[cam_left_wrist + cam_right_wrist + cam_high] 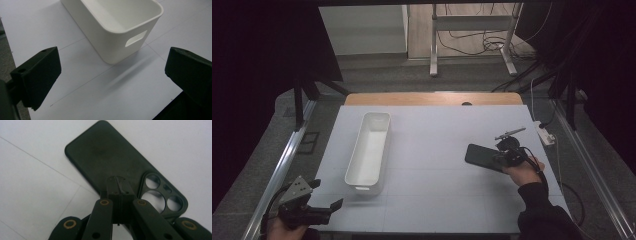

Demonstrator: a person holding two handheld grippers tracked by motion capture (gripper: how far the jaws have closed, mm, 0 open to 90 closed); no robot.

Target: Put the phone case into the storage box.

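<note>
We take the white bin (369, 150) as ref landmark; it lies lengthwise on the pale table cover (432, 200), long axis running away from the person.

Phone case (479, 156): black, flat on the cover, well to the right of the bin, roughly level w/ the bin's near half. In the right gripper view the case (105, 162) shows its camera cutouts at the end nearest the jaws.

Right gripper (503, 159): held at the case's right end, far side from the bin. In the right gripper view (117, 192) we see the jaws pressed together, pads meeting over the case's near edge beside the cutouts. We can't tell whether the pads pinch the edge or just sit on top of it.

Left gripper (324, 197): off the bin's near end, by the near left corner of the cover. Left gripper view (112, 82) has the jaws spread wide, nothing between them but bare cover; the bin's end wall w/ handle slot (117, 37) sits just beyond, not touching.
</note>
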